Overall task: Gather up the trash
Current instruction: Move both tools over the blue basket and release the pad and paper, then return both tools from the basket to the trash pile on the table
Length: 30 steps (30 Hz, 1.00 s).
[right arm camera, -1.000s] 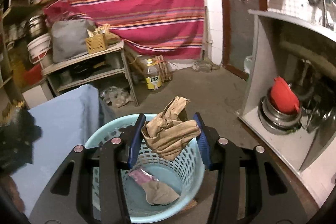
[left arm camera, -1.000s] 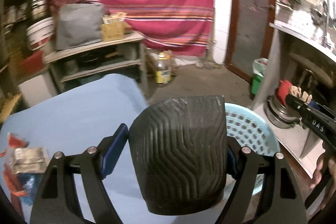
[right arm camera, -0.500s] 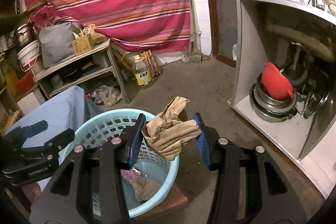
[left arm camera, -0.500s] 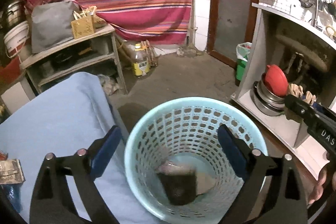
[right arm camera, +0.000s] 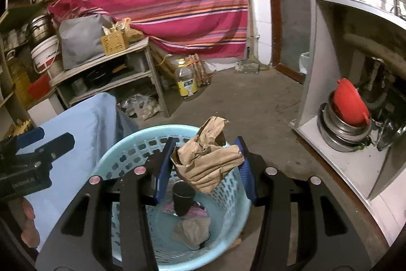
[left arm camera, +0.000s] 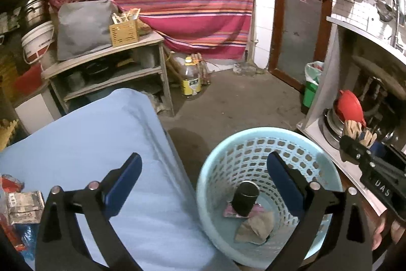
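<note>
We hold the crumpled paper bag (right arm camera: 206, 159) pinched between the right gripper (right arm camera: 205, 166) jaws, over the basket (right arm camera: 236, 210) at twelve o'clock. It looks light, soft and crushable, so any fold serves. Our left gripper (left arm camera: 203, 182) jaws are opening wide, with nothing between them.

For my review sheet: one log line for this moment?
left tongs: opening, empty | right tongs: gripping crumpled paper over basket | black cup: in basket

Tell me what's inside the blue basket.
In the basket: a black cup standing on a pink wrapper, and crumpled brown paper. Anything beneath them is covered.
</note>
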Motion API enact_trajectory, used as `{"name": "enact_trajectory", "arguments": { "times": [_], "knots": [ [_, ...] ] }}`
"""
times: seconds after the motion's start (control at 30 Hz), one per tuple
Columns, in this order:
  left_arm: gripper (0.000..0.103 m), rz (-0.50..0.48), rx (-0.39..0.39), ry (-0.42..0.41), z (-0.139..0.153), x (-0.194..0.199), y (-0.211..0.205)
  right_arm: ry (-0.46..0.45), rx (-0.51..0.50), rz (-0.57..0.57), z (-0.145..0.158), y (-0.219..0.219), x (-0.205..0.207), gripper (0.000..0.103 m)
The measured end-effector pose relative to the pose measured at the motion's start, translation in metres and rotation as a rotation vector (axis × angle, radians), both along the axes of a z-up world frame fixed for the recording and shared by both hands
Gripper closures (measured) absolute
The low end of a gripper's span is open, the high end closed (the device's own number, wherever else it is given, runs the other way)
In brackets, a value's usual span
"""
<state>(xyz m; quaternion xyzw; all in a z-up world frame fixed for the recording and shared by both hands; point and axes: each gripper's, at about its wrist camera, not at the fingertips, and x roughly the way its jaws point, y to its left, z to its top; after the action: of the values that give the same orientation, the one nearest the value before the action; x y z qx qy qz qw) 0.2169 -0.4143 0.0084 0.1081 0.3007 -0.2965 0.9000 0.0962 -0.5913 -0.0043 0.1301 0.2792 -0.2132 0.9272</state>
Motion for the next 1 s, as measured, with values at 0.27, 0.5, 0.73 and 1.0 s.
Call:
{"name": "enact_trajectory", "arguments": {
  "times": [0.27, 0.5, 0.73, 1.0],
  "knots": [
    [0.006, 0.043, 0.001, 0.030, -0.005, 0.013, 0.017, 0.042, -0.055, 0.037, -0.005, 0.018, 0.022, 0.030],
    [0.006, 0.058, 0.000, 0.025, -0.003, 0.015, 0.027, 0.050, -0.084, 0.024, -0.006, 0.024, 0.023, 0.016],
    [0.006, 0.081, -0.010, 0.040, -0.003, 0.019, 0.041, 0.041, -0.110, 0.023, -0.003, 0.037, 0.024, 0.006],
    [0.006, 0.119, -0.019, 0.049, -0.006, 0.015, 0.078, 0.039, -0.116, 0.035, -0.002, 0.065, 0.031, 0.004]
  ]
}}
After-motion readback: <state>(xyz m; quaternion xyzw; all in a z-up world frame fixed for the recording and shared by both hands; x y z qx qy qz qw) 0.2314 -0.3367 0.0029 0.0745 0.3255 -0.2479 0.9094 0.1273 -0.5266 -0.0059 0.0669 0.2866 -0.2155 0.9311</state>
